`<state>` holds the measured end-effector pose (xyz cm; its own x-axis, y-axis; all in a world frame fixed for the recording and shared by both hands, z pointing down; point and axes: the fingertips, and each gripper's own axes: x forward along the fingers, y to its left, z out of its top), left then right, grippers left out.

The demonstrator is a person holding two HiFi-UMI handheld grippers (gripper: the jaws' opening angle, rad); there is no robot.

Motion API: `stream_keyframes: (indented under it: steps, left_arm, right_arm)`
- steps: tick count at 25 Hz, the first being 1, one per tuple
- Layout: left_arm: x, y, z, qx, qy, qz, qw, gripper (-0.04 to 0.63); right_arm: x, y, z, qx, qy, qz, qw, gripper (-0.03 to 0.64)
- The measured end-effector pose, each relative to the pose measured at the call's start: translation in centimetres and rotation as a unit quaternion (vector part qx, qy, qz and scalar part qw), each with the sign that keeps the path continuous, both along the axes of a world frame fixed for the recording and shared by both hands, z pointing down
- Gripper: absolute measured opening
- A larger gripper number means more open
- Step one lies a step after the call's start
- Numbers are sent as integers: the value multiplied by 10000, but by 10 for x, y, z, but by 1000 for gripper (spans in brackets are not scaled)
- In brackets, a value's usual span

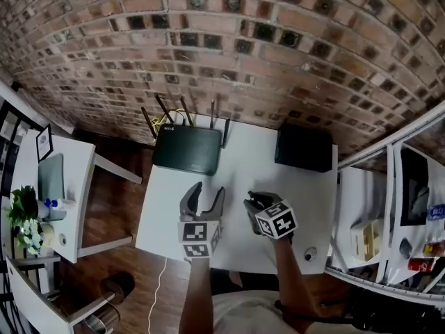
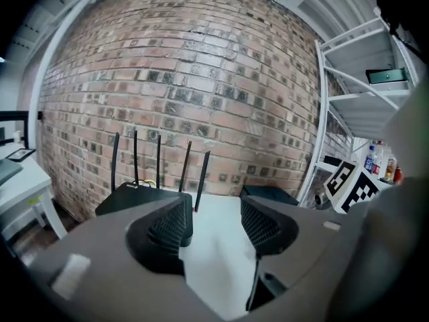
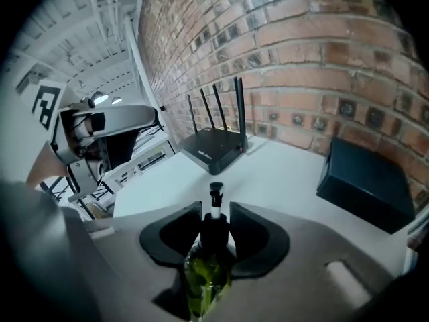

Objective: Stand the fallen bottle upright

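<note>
Right gripper (image 3: 215,224) clamped on the bottle's (image 3: 206,274) dark neck.
The spout points out past the jaws and the green body lies back toward the camera, over the white table (image 1: 299,186). The left gripper (image 2: 216,220) is just beside it, jaws apart and empty. A router (image 1: 188,149) and a black box (image 1: 304,147) sit by the brick wall.

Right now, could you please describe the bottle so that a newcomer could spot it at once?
At the white table before the brick wall, look to the right gripper. The bottle is clamped by its dark neck between that gripper's jaws. Unlike the black router and black box, it is see-through and greenish, with a thin spout.
</note>
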<state>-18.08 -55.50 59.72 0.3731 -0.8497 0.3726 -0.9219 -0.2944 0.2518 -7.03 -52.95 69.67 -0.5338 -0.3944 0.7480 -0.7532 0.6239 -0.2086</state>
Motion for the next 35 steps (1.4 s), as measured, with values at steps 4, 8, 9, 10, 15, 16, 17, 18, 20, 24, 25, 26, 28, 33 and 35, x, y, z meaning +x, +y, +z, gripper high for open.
stream_keyframes:
  steps: [4,8,9,10,15,16,17,18,20,24,25,26,28,33,35]
  left_arm:
    - [16,8,-14,268,95,214,9994,275]
    - [37,22,-21,406,153,431,9981,267]
    - [42,26,-23,444,156,486,9977,262]
    - [47,29,-25,478,159,547,9972,262]
    - [61,51,-26,524,127,684,9962,262]
    - [63,56,-26,543,118,688,9961,262]
    - [64,61,-28,573,108,680,9960,262]
    - [64,66,-30,608,88,657,9959,262]
    - [64,77,-35,689,24,592,9959,262]
    - [63,103,-54,887,-114,484,9948,262]
    - [61,110,-61,954,-167,431,9944,262]
    - [58,117,-67,1027,-220,351,9938,262]
    - [54,135,-80,1160,-294,135,9927,262]
    - [84,219,-104,1480,-432,-435,9871,262]
    - [109,259,-113,1641,-633,-542,9829,262]
  right_arm:
    - [15,15,-17,530,-159,133,9984,118]
    - [25,37,-31,1033,-180,145,9944,118]
    - [27,43,-33,1151,-176,163,9931,118]
    - [30,48,-36,1266,-166,194,9916,118]
    - [44,70,-41,1564,-250,700,9849,118]
    - [47,73,-41,1591,-323,858,9830,118]
    - [50,77,-42,1622,-393,982,9811,118]
    - [51,81,-42,1661,-445,1046,9795,118]
    - [51,89,-38,1725,-446,995,9790,119]
    - [58,104,-23,1641,0,847,9828,224]
    - [62,107,-24,1695,51,846,9819,250]
    - [65,111,-29,1758,37,817,9810,261]
    - [70,125,-41,1866,-100,703,9799,265]
    - [114,195,-94,2287,-715,744,9680,265]
    - [139,227,-121,2467,-1099,889,9587,265]
